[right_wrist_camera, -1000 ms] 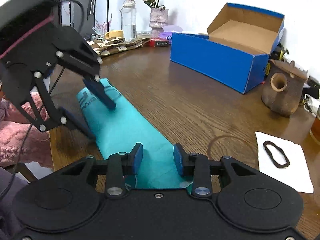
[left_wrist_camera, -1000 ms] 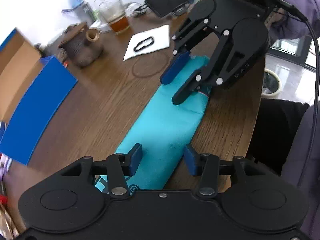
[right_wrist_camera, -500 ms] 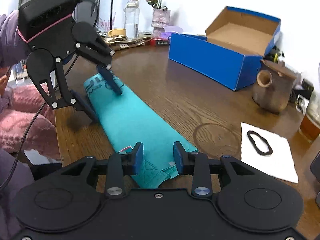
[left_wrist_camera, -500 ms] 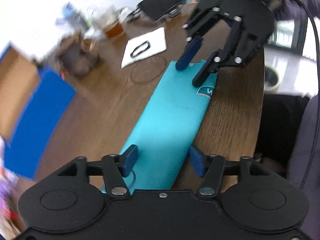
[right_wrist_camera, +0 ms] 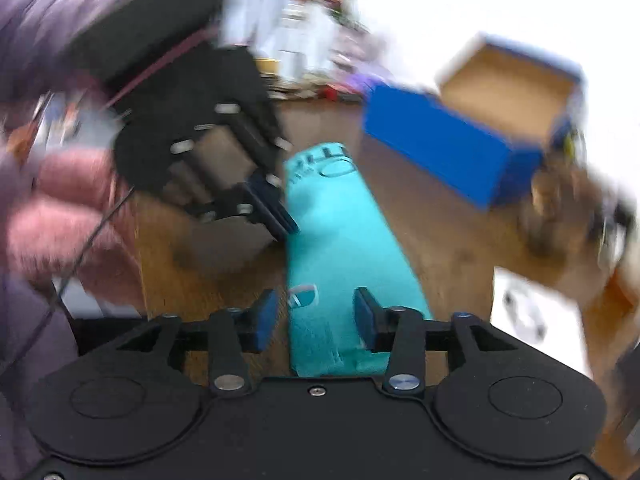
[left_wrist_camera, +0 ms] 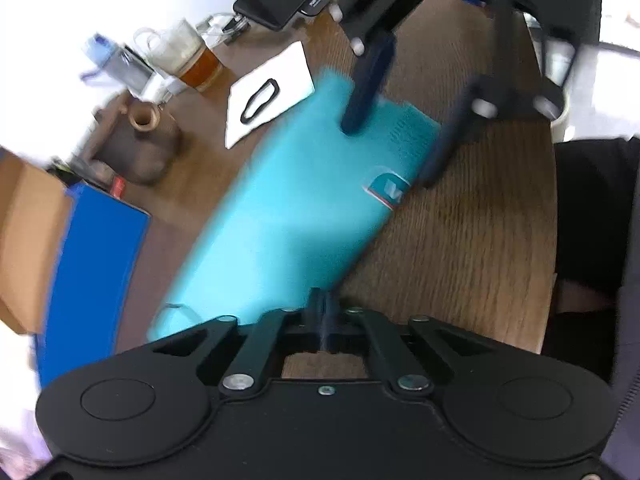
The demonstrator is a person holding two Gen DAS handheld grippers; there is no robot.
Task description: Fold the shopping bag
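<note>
The turquoise bag (left_wrist_camera: 288, 216) lies as a long narrow strip on the wooden table (left_wrist_camera: 460, 240), the left gripper (left_wrist_camera: 323, 320) pressed together at its near edge, the right gripper (right_wrist_camera: 316, 312) spread over the far end, so an end-to-end fold seems in hand, needing both ends held.

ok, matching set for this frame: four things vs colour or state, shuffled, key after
Things:
1. bag
2. box
3. left gripper
4. right gripper

Colour or state:
A. open, astride one end of the bag
B. teal, long and flat on the table
C. shut
D. blue

Pairs: 1-B, 2-D, 3-C, 4-A
</note>
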